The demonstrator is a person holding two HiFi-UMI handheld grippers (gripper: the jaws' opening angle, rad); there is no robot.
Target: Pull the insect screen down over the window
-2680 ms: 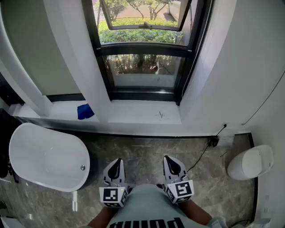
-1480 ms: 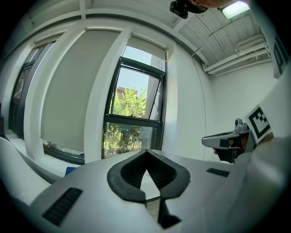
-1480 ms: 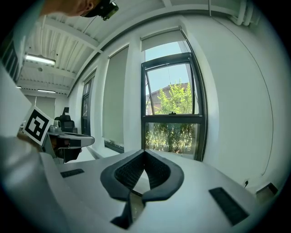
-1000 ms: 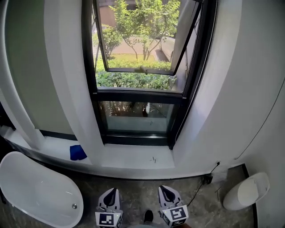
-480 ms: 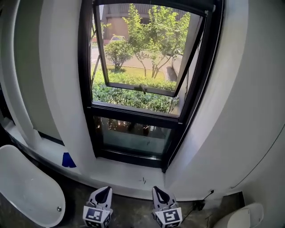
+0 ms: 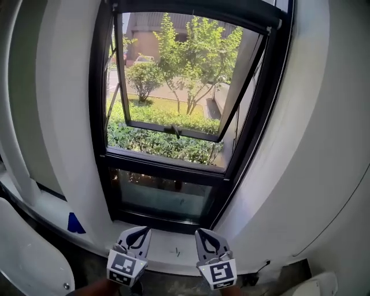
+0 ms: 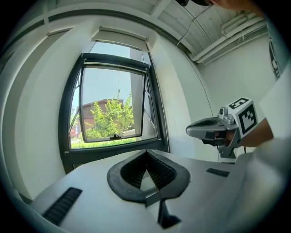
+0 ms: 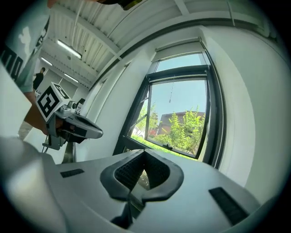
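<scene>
A tall black-framed window (image 6: 179, 115) fills the head view, its upper sash (image 6: 173, 130) swung outward towards trees and a hedge. A dark bar (image 6: 196, 16) runs across the top of the opening, and no mesh shows over the glass. A thin cord (image 7: 119, 84) hangs from the top of the frame; it is also visible as a cord (image 8: 172, 93) in the right gripper view. My left gripper (image 6: 134, 237) and right gripper (image 6: 206, 240) are side by side low in front of the white sill (image 6: 167, 250), both shut and empty. Each points up at the window.
A white bathtub (image 6: 23, 260) stands at the lower left, with a blue object (image 6: 75, 222) on the ledge above it. A white rounded fixture (image 6: 315, 284) and a black cable (image 6: 260, 267) lie at the lower right. White walls flank the window.
The head view has tilted up, bringing the window's top bar into sight and losing most of the floor. Both grippers have come up towards the sill, still shut.
</scene>
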